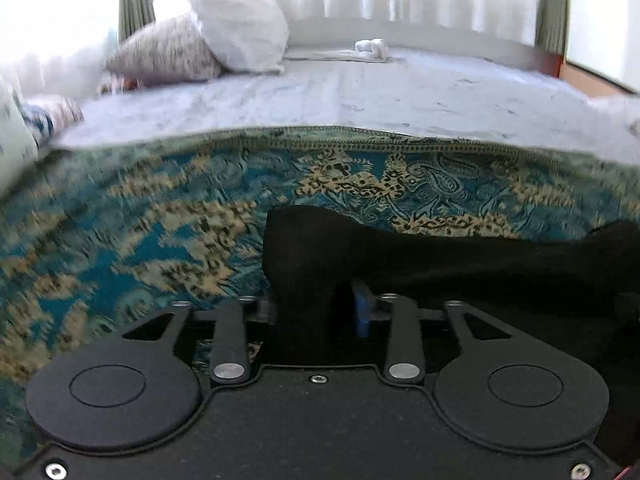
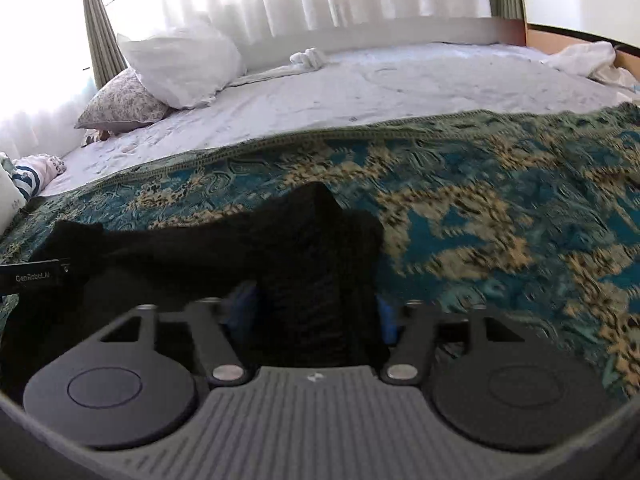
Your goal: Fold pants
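Black pants (image 1: 440, 256) lie bunched on a teal and gold patterned blanket (image 1: 160, 208) spread over the bed. In the left wrist view, a fold of the pants stands up between the jaws of my left gripper (image 1: 316, 304). Its blue right pad (image 1: 362, 312) shows a dark gap beside the cloth, and the left pad is hidden. In the right wrist view, the pants (image 2: 200, 248) stretch off to the left. A thick bunch of them sits between the wide-set blue pads (image 2: 386, 320) of my right gripper (image 2: 314, 312), loose rather than pinched.
Beyond the blanket (image 2: 480, 200) lies a pale sheet (image 1: 400, 92). A white pillow (image 1: 240, 28) and a flowered pillow (image 1: 164, 52) sit at the back left, with a rolled white cloth (image 1: 372, 48) by the curtained window. A black labelled bar (image 2: 32, 276) pokes in at the left edge.
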A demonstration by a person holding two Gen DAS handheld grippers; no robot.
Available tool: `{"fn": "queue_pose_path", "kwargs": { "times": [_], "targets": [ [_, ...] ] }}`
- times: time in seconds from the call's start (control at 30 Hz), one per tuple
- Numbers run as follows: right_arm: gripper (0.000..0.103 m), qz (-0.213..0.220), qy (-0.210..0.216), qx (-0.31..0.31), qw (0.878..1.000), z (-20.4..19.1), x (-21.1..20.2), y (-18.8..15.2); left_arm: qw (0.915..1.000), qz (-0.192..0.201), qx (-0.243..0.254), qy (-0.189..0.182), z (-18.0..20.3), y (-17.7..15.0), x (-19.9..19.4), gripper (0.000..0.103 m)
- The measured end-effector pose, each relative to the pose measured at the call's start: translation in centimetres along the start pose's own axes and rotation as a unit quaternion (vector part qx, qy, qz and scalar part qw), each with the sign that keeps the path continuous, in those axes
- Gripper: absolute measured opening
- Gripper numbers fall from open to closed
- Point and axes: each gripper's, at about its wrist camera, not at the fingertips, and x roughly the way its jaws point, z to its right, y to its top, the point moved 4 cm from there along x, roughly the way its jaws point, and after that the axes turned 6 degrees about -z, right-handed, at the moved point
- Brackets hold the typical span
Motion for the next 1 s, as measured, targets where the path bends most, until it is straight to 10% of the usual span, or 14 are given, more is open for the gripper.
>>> {"fn": "queue_pose_path", "kwargs": {
  "times": [0.27, 0.47, 0.8, 1.0],
  "targets": [
    [0.090, 0.038, -0.058, -0.083, 0.994, -0.3, -5.4, -3.3, 0.9973, 0.063, 0.034, 0.019, 0.2, -3.3, -6.7, 0.062],
    [0.096, 0.030, -0.081, -0.079, 0.993, -0.4, -6.3, -3.9, 0.9963, 0.026, 0.073, 0.037, 1.1, -6.5, -7.8, 0.063],
    [0.103, 0.090, -0.062, -0.098, 0.989, -5.0, -13.4, -9.0, 0.9967, 0.037, 0.045, -0.057, 1.3, -12.2, -14.6, 0.086],
    [0.103, 0.054, -0.068, -0.102, 0.991, -6.2, -12.6, -12.3, 0.9959, 0.022, 0.054, -0.069, 1.8, -15.5, -14.6, 0.093]
  ]
}}
